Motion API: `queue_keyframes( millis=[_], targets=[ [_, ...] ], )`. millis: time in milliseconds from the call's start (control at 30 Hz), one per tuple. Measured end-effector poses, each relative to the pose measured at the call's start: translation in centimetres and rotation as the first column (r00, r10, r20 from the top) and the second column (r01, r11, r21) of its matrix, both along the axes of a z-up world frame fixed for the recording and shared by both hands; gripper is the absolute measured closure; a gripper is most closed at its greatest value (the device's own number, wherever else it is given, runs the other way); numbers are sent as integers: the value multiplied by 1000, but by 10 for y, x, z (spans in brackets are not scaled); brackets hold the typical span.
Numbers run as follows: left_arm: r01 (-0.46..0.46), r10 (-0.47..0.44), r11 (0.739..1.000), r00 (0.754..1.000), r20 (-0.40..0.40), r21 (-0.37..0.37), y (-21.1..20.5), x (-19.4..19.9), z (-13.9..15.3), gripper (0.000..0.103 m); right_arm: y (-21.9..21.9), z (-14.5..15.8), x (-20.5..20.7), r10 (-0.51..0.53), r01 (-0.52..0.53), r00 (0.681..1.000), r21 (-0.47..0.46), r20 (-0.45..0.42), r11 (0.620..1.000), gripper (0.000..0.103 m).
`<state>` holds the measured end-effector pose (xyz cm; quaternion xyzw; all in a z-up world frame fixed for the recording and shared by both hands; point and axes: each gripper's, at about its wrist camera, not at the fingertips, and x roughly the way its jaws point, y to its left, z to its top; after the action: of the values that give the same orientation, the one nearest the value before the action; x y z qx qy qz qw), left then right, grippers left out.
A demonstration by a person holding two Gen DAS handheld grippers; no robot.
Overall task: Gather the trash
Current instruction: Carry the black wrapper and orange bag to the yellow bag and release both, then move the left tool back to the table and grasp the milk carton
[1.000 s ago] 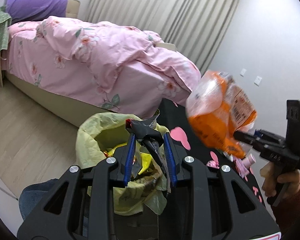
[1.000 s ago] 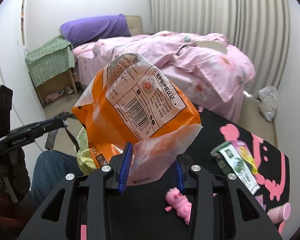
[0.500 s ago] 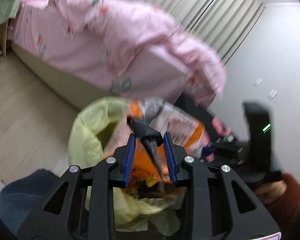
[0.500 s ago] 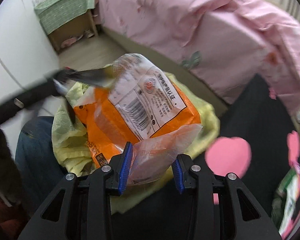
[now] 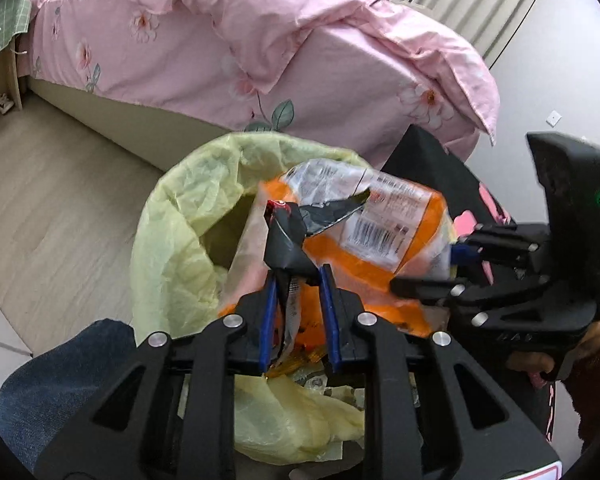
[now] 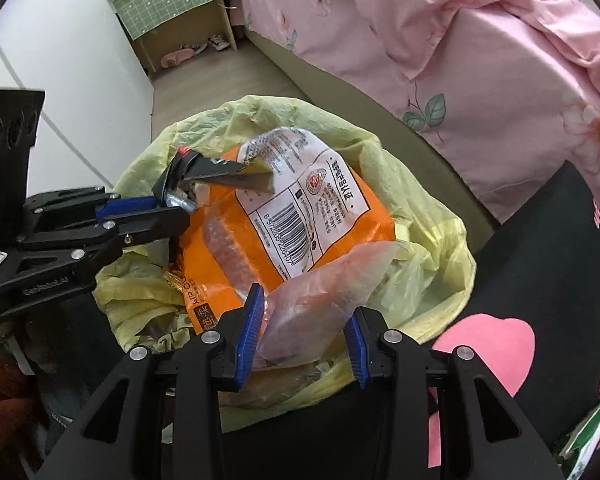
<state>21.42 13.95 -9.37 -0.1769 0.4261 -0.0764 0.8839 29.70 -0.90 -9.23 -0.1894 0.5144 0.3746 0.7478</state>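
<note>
Hanging over the mouth of the yellow trash bag (image 6: 428, 216), the orange snack bag (image 6: 300, 216) lies partly inside it, its clear end pinched between the blue pads of the right gripper (image 6: 304, 320), whose jaws stand about half open around the crumpled plastic. The left gripper (image 5: 298, 308) holds a dark wrapper (image 5: 296, 236) above the same opening; its jaws have just been closing and now sit narrow, the wrapper's tail between them. In the right wrist view that wrapper juts across the snack bag's printed label. The trash bag stands on the floor between the pink bed (image 5: 260, 40) and the black tabletop (image 6: 540, 280) with pink hearts.
</note>
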Motion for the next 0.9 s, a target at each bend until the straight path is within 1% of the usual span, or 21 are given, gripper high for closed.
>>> queue_keyframes(
  millis=[33, 67, 100, 133, 167, 200, 233, 267, 333, 400, 433, 467, 533, 600, 633, 700, 733, 767, 833, 900],
  targets=[
    [-16, 17, 1000, 1000, 14, -4, 3, -2, 4, 84, 2, -2, -3, 6, -6, 1000, -10, 3, 1000, 65],
    [-31, 31, 1000, 999, 21, -6, 6, -2, 7, 81, 2, -3, -4, 6, -5, 1000, -17, 5, 1000, 63],
    [-42, 43, 999, 999, 30, -8, 9, -3, 10, 76, 2, -4, -4, 4, -4, 1000, -19, 3, 1000, 58],
    [-60, 60, 998, 997, 45, -6, 12, -5, 15, 71, 0, -3, -7, 4, -4, 1000, -10, -5, 1000, 49],
    [-80, 80, 997, 995, 63, 1, 15, -7, 21, 62, -1, -1, -8, 1, -1, 1000, -6, -1, 1000, 45],
    [-96, 95, 995, 993, 77, 11, 17, -8, 25, 55, -2, 2, -10, -5, 5, 1000, -1, 6, 1000, 37],
    [-113, 110, 993, 990, 91, 25, 18, -9, 30, 53, -4, 7, -13, -11, 11, 1000, 6, 24, 1000, 34],
    [-127, 123, 991, 987, 101, 39, 19, -10, 35, 51, -5, 11, -17, -15, 14, 999, 10, 41, 1000, 34],
    [-146, 138, 987, 983, 119, 61, 19, -12, 45, 51, -10, 23, -25, -36, 34, 996, 27, 87, 999, 34],
    [-161, 146, 982, 979, 143, 99, 16, -17, 56, 51, -15, 30, -29, -51, 46, 994, 53, 100, 998, 34],
    [-163, 145, 980, 978, 151, 114, 14, -18, 60, 50, -23, 38, -33, -71, 63, 992, 84, 101, 994, 34],
    [-161, 138, 978, 977, 162, 132, 11, -21, 65, 50, -27, 41, -35, -82, 72, 991, 98, 104, 993, 34],
    [-147, 118, 977, 976, 183, 156, 3, -25, 74, 50, -47, 57, -47, -113, 91, 984, 158, 136, 983, 34],
    [-134, 97, 975, 974, 203, 177, -6, -28, 83, 50, -60, 65, -54, -127, 98, 978, 175, 163, 980, 34],
    [-124, 82, 974, 973, 216, 189, -13, -31, 88, 50, -75, 73, -64, -145, 113, 972, 173, 186, 978, 34],
    [-107, 60, 974, 972, 227, 200, -24, -32, 93, 50, -91, 79, -71, -165, 129, 965, 179, 205, 975, 34],
    [-94, 45, 975, 971, 235, 203, -31, -34, 96, 50, -110, 86, -84, -196, 153, 953, 190, 232, 970, 34],
    [-81, 30, 975, 970, 240, 205, -39, -36, 99, 50, -118, 89, -89, -214, 167, 945, 196, 247, 966, 34],
    [-43, -10, 977, 969, 247, 209, -56, -39, 103, 50, -152, 101, -112, -289, 230, 907, 214, 307, 949, 34],
    [-8, -46, 978, 967, 252, 209, -70, -41, 106, 50, -181, 105, -126, -359, 301, 874, 216, 327, 929, 34]
  ],
)
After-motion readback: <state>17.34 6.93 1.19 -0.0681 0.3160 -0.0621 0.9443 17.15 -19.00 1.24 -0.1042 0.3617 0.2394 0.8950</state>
